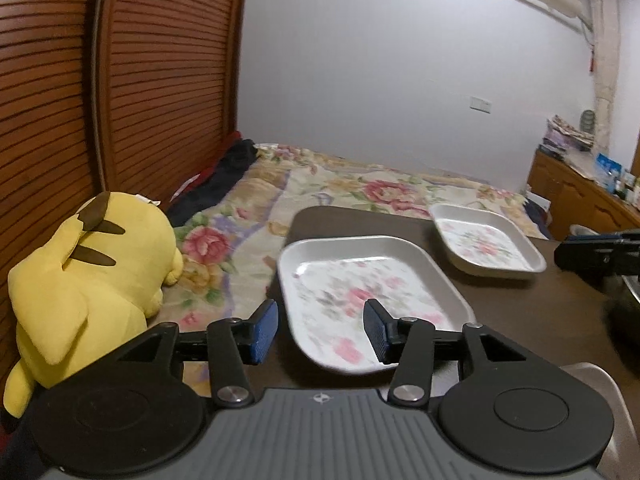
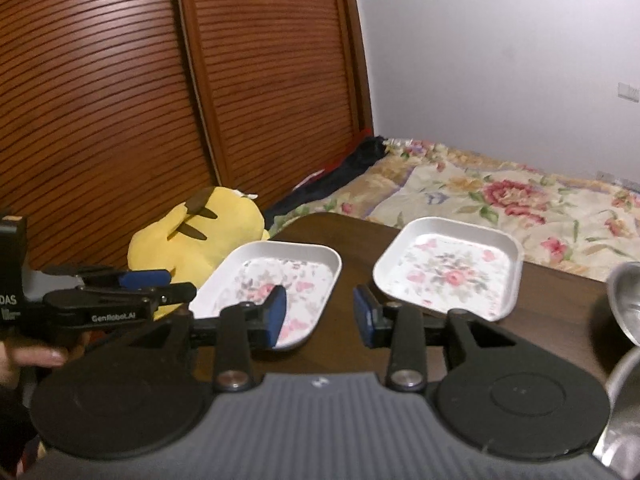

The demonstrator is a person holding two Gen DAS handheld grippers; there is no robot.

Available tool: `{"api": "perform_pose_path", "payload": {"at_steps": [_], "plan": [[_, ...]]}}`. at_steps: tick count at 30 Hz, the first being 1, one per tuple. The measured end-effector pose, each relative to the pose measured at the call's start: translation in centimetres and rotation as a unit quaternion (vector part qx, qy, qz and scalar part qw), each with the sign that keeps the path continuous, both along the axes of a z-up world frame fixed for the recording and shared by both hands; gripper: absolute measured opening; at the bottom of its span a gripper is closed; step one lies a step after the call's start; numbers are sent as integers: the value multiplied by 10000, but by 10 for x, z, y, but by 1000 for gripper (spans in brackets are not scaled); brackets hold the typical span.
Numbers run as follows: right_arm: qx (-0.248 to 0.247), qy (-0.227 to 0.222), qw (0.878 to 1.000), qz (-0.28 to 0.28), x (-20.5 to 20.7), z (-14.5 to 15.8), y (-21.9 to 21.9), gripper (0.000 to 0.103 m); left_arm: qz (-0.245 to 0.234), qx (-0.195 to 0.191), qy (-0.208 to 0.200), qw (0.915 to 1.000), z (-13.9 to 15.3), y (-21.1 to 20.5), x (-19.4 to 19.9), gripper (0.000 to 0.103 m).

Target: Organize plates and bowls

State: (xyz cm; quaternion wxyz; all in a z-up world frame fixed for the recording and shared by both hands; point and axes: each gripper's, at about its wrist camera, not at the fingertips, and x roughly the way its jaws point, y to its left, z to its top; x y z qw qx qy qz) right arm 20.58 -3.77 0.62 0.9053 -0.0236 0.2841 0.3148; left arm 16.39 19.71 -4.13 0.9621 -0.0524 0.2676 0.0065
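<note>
Two white rectangular plates with pink floral print are seen on the dark brown bench (image 1: 520,312). The near plate (image 1: 368,300) lies at the bench's left side; the far plate (image 1: 486,242) sits further back and to the right, apart from it. In the left wrist view the near plate's pattern is smeared by motion blur, so its detail cannot be read.

The left gripper (image 1: 322,330) is held with its blue pads spread wide; nothing is between them. Its right pad overlaps the near plate's image, but contact cannot be judged, and it probably hovers just above. The same gripper is seen side-on at the left edge of the right wrist view (image 2: 120,292), with a fingertip of the person's hand (image 2: 38,356) below it, mostly cut off.

The right gripper (image 2: 320,312) is likewise spread and empty, above the bench between the two plates. In the left view only a dark blurred part of it is caught at the right edge.

Metal vessels (image 2: 624,304) are cropped at the right edge of the right wrist view; their shape cannot be resolved.

A yellow plush toy (image 1: 80,280) lies left of the bench, on a floral bedspread (image 1: 340,180).
</note>
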Motion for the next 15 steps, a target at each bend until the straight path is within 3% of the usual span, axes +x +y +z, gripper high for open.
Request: {"api": "perform_pose_path", "payload": {"at_steps": [3,10,15], "plan": [[-102,181,9998,20,18,-10,16,38,18,-56,67,10000,-7,9,16,49],[-305,719,9969,39,51,-36,38,38,-28,-187,224,9996,-20,15,34,35],[-451,839,9954,87,59,-44,48,37,-27,-227,307,9993,-24,19,39,29]]}}
